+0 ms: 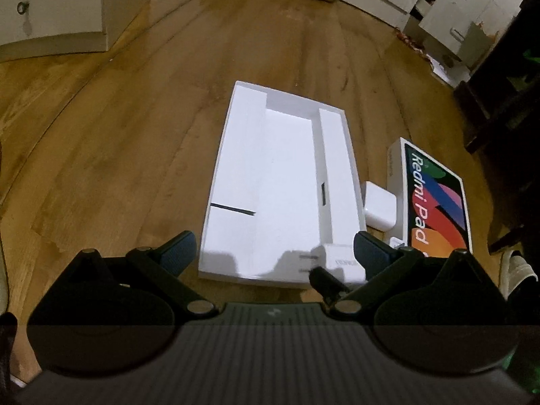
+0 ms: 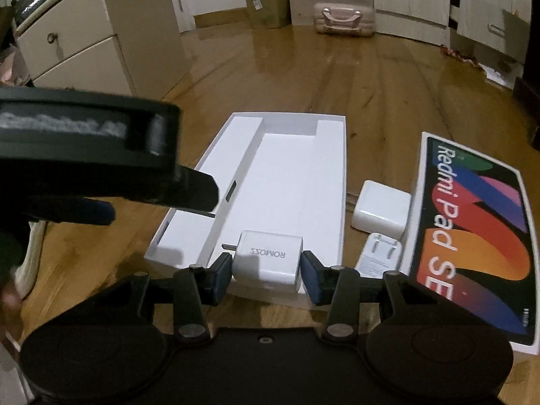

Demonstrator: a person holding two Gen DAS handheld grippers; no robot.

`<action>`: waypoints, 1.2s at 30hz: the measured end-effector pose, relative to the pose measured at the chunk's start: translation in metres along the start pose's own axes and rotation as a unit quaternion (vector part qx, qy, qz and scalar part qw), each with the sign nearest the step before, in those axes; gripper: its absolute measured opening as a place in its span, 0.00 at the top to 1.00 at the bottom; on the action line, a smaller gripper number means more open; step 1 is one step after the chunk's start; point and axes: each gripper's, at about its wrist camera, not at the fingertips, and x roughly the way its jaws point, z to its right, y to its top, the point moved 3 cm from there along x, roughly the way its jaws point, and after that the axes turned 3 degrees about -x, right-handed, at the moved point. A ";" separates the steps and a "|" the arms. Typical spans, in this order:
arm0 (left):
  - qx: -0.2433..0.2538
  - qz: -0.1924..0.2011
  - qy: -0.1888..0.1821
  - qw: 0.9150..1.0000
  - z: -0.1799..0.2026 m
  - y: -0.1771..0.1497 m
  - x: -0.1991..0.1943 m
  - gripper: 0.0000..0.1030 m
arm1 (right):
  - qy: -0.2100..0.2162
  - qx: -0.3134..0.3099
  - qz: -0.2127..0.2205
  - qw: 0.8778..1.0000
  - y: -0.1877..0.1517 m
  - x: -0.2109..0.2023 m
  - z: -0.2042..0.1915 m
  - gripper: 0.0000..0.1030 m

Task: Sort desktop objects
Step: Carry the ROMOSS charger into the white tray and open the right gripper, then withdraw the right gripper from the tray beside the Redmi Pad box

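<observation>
The right gripper (image 2: pixel 266 266) clamps the ROMOZZ charger (image 2: pixel 266 261) over the near end of the white tray (image 2: pixel 334 155); the left gripper (image 1: pixel 275 253) stands open and empty. Lower the charger flat into the tray before releasing

Box lid (image 2: pixel 472 236): I read "Redmi Pad SE" in white letters along its dark, colourful top.
Charger (image 2: pixel 266 260): I read "ROMOSS" in grey on its white face, upside down from my right wrist view.
Flat plug adapter (image 2: pixel 378 256): fine print, too small for me.
</observation>
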 end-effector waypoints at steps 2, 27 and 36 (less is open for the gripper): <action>-0.004 -0.002 0.000 1.000 -0.005 0.002 0.003 0.02 | 0.006 0.002 0.006 1.000 0.001 0.007 -0.003 0.51; -0.091 -0.014 0.032 0.995 -0.014 0.006 0.029 0.02 | 0.020 -0.081 -0.102 0.991 0.043 -0.023 0.047 0.30; 0.006 -0.053 -0.025 0.998 0.077 -0.023 0.054 0.03 | -0.016 0.072 -0.048 0.996 0.054 -0.063 0.136 0.30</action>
